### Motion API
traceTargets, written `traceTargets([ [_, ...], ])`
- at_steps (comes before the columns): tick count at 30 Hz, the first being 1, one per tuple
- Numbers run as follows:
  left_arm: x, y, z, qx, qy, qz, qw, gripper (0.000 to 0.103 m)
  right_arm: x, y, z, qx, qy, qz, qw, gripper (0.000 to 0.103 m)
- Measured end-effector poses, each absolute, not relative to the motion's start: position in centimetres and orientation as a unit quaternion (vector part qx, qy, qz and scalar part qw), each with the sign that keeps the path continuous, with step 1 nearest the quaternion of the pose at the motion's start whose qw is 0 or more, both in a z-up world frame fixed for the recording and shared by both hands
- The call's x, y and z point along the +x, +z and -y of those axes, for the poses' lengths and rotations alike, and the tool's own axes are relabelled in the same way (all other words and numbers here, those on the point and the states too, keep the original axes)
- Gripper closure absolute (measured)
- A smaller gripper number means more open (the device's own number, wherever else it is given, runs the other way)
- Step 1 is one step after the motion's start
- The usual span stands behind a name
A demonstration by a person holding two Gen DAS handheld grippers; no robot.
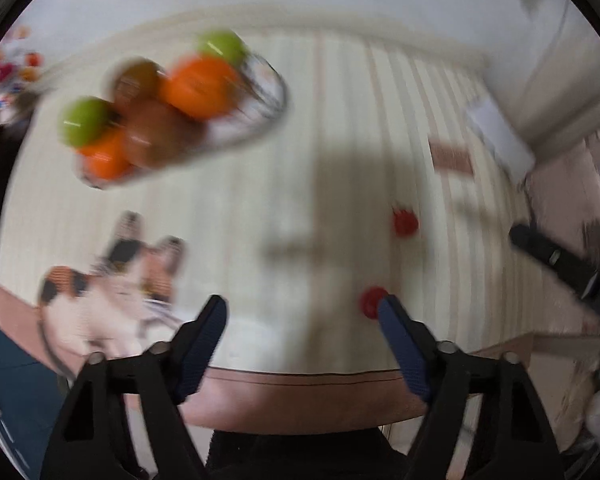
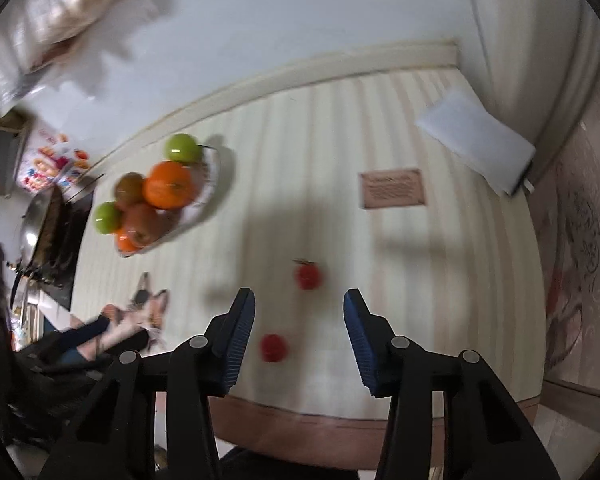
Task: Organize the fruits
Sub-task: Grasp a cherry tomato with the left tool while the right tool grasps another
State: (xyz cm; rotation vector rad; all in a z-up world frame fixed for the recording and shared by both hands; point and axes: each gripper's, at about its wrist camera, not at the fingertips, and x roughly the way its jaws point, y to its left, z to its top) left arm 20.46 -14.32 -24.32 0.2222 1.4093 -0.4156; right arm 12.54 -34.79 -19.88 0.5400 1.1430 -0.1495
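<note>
left view blurred; fruit basket (image 1: pixel 260 92) wires barely readable.

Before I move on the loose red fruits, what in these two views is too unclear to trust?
- Near red fruit, left wrist: motion-blurred, its edge behind the left gripper's finger; kind unclear.
- Far red fruit, right wrist: blurred; kind uncertain.
- Fruit basket, left wrist: smeared; rim and lower fruits unreadable.
- Brown card, right wrist: print too small.
- Right gripper: open, nothing held.
</note>
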Motion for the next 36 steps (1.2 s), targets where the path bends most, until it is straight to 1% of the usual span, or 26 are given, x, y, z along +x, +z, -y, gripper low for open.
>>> traceTargets([
  [1, 20.4, -25.6, 15.0, 0.1, -0.197, -0.653, 0.725, 0.034, 12.6, -20.7, 35.3, 0.254, -0.071, -0.537, 0.802, 0.063],
  [2, 20.4, -26.6, 15.6, 0.097, -0.2, -0.664, 0.714, 0.037, 12.7, -21.4, 35.8, 0.255, -0.07, -0.539, 0.8, 0.068],
  [3, 20.3, -27.5, 15.9, 0.094, -0.199, -0.672, 0.707, 0.037, 12.9, -22.3, 36.2, 0.256, -0.071, -0.543, 0.797, 0.071],
  [8, 20.1, -31.3, 17.5, 0.072, -0.206, -0.71, 0.67, 0.037, 13.8, -24.8, 36.9, 0.255, -0.062, -0.559, 0.786, 0.072],
  [12, 19.9, -32.5, 19.1, 0.086, -0.203, -0.714, 0.665, 0.037, 14.5, -25.7, 37.1, 0.254, -0.053, -0.569, 0.78, 0.072],
  [15, 19.9, -32.5, 20.4, 0.106, -0.204, -0.699, 0.678, 0.04, 15.1, -26.0, 37.3, 0.256, -0.045, -0.575, 0.776, 0.072],
  [16, 19.9, -32.4, 20.8, 0.116, -0.202, -0.693, 0.682, 0.044, 15.4, -26.2, 37.4, 0.258, -0.042, -0.578, 0.774, 0.072],
  [18, 19.7, -32.0, 21.4, 0.134, -0.203, -0.678, 0.694, 0.068, 15.8, -26.3, 37.3, 0.258, -0.036, -0.579, 0.772, 0.072],
  [20, 19.9, -31.9, 21.5, 0.141, -0.201, -0.676, 0.695, 0.079, 16.5, -26.6, 37.1, 0.256, -0.029, -0.583, 0.771, 0.072],
  [21, 20.1, -31.7, 21.3, 0.14, -0.199, -0.676, 0.696, 0.082, 16.7, -26.6, 36.9, 0.255, -0.025, -0.585, 0.77, 0.072],
  [23, 20.2, -31.7, 20.3, 0.133, -0.188, -0.675, 0.701, 0.084, 17.4, -27.0, 36.5, 0.257, -0.017, -0.589, 0.766, 0.072],
  [26, 21.3, -31.8, 18.3, 0.111, -0.167, -0.682, 0.704, 0.084, 18.5, -27.9, 35.4, 0.258, 0.0, -0.596, 0.76, 0.071],
  [27, 21.7, -31.8, 17.6, 0.102, -0.16, -0.684, 0.704, 0.087, 18.8, -28.2, 35.0, 0.259, 0.004, -0.599, 0.758, 0.071],
  [36, 23.3, -31.3, 14.6, 0.023, -0.151, -0.702, 0.696, 0.087, 20.5, -30.2, 31.9, 0.223, 0.025, -0.619, 0.752, 0.072],
])
